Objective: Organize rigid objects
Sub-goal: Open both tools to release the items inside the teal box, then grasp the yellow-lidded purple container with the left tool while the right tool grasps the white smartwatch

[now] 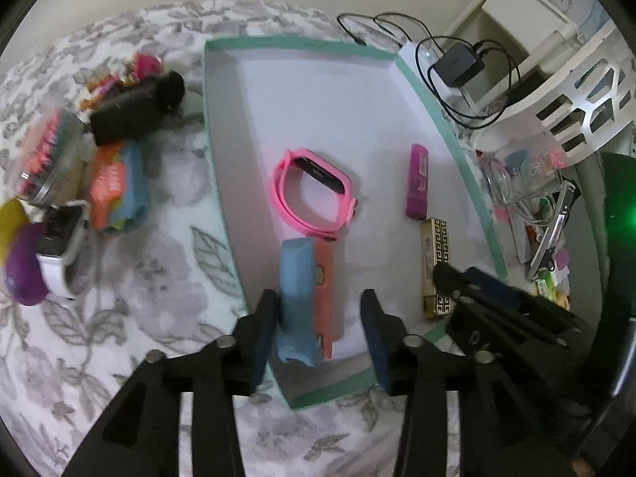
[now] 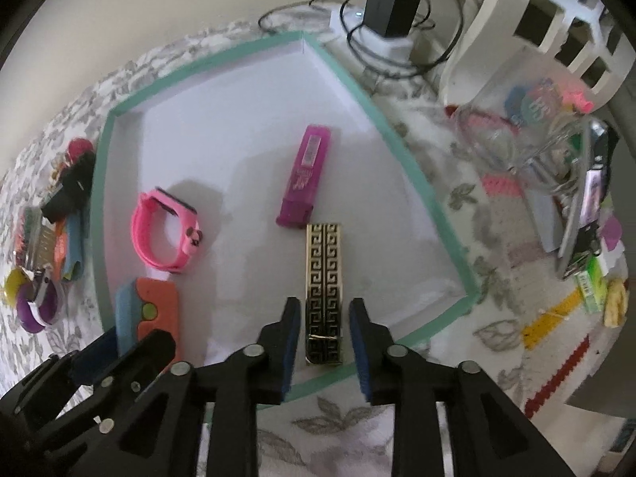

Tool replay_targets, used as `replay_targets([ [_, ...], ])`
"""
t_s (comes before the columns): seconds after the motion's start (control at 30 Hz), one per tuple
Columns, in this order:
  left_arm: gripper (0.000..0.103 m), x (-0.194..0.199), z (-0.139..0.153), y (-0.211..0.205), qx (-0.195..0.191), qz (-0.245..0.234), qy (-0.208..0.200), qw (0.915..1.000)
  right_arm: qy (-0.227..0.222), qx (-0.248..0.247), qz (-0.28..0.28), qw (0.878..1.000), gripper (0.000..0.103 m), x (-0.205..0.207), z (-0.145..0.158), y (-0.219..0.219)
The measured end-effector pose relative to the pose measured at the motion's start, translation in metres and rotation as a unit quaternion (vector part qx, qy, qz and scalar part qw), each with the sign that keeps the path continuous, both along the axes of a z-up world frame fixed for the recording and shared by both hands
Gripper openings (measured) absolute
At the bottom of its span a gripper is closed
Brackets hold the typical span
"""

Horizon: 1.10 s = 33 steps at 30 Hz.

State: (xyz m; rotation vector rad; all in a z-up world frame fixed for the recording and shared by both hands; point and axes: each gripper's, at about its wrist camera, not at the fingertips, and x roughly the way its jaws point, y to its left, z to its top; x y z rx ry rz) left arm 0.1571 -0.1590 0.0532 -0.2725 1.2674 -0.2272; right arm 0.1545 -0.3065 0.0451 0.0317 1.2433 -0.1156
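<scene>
**Tray contents, with both your grippers over the near edge**

- Tray (image 2: pixel 401 159): shallow, white floor, teal rim, on a floral cloth (image 1: pixel 139 278).
- Orange-and-blue case (image 1: pixel 308 290): lies in the tray's near left part. Your left gripper (image 1: pixel 320 330) straddles it, jaws parted; the left pad sits against the blue edge, the right pad stands clear, so it is not gripped.
- Gold-and-black patterned bar (image 2: pixel 324 286): lies lengthwise in the near right part. Your right gripper (image 2: pixel 324 342) brackets its near end, jaws parted with a gap at each side; nothing held.
- Pink watch (image 1: pixel 314 194): mid-tray, on its side, just beyond the case.
- Magenta stick (image 2: pixel 304 175): just beyond the bar's far end.
- Loose colourful items (image 1: pixel 111 167): heaped on the cloth left of the tray
</scene>
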Motion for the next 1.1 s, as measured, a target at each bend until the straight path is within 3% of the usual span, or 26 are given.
replay_targets([
  [0.27,0.050,-0.010,0.035,0.025,-0.011,0.020,-0.032,0.9992,-0.039,0.009,0.008,0.999,0.036,-0.007,0.030,0.015],
  [0.33,0.055,-0.011,0.041,0.038,-0.005,0.038,-0.040,0.9985,-0.040,0.014,0.011,0.999,0.036,-0.007,0.030,0.016],
  [0.47,0.070,-0.011,0.045,0.063,0.038,0.090,-0.053,0.9938,-0.030,0.021,0.030,0.999,0.058,-0.009,0.022,0.027],
  [0.53,0.073,-0.011,0.042,0.075,0.061,0.110,-0.051,0.9908,-0.027,0.018,0.045,0.998,0.061,-0.007,0.018,0.038],
  [0.63,0.079,-0.012,0.035,0.100,0.088,0.140,-0.040,0.9855,-0.030,0.016,0.061,0.998,0.073,-0.008,0.017,0.050],
  [0.9,0.091,-0.019,0.024,0.140,0.103,0.192,-0.026,0.9757,-0.039,0.010,0.087,0.995,0.099,-0.009,0.013,0.076],
  [0.97,0.099,-0.020,0.024,0.151,0.106,0.203,-0.028,0.9729,-0.042,0.011,0.089,0.995,0.102,-0.010,0.013,0.081],
  [1.1,0.103,-0.021,0.026,0.172,0.112,0.224,-0.043,0.9673,-0.055,0.019,0.093,0.994,0.103,-0.011,0.019,0.094],
])
